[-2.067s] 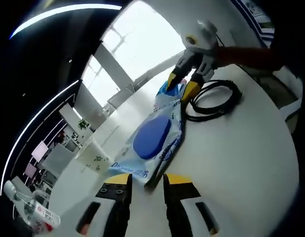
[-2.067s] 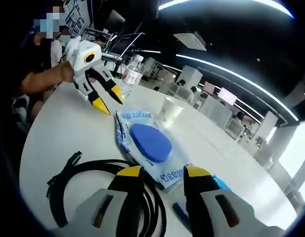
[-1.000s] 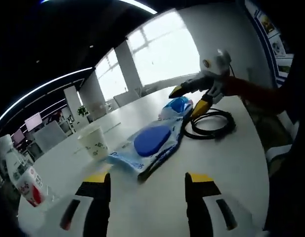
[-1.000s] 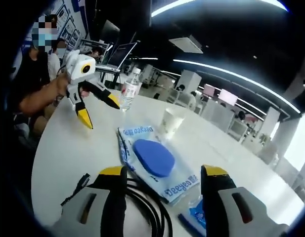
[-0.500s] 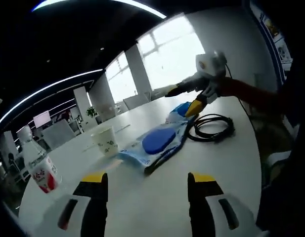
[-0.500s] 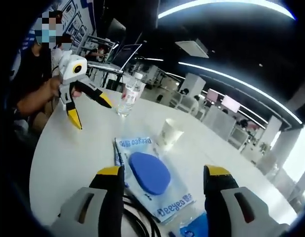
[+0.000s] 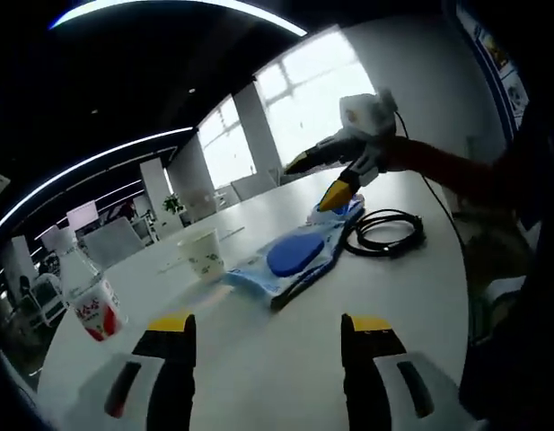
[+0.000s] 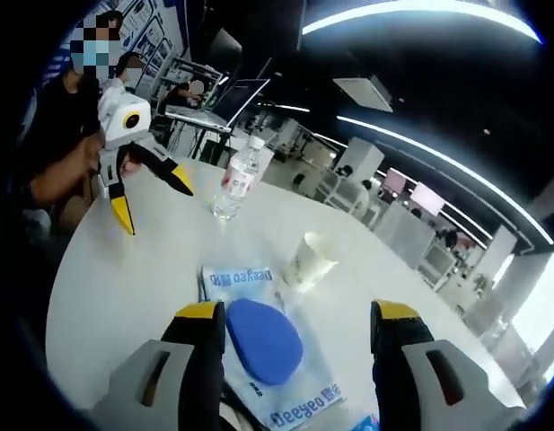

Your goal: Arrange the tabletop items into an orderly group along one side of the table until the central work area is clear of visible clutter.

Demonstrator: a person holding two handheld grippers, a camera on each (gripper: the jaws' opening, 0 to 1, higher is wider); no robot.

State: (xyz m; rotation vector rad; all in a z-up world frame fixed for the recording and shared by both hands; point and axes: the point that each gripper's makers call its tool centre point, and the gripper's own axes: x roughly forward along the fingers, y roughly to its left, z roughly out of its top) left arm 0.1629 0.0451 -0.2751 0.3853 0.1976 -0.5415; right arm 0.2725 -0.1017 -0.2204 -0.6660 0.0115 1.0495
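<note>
A flat wet-wipes pack (image 7: pixel 290 260) with a blue oval lid lies mid-table, also seen as the wipes pack (image 8: pixel 259 337) between my right jaws. Beside it stand a paper cup (image 7: pixel 205 254) (image 8: pixel 311 259) and a water bottle (image 7: pixel 90 296) (image 8: pixel 236 184). A coiled black cable (image 7: pixel 389 232) and a small blue packet (image 7: pixel 346 211) lie at the pack's far end. My left gripper (image 7: pixel 269 328) (image 8: pixel 151 199) is open above the near table. My right gripper (image 8: pixel 299 314) (image 7: pixel 314 180) hangs open above the packet, holding nothing.
The round white table (image 7: pixel 420 287) (image 8: pixel 124 278) has bare surface on the near side of each view. A person sits at its edge behind the left gripper. Desks, chairs and a laptop stand beyond the table, with windows on the far wall.
Both grippers have opened wide and drawn back and up from the wipes pack. The pack, cup, bottle and cable stay where they were.
</note>
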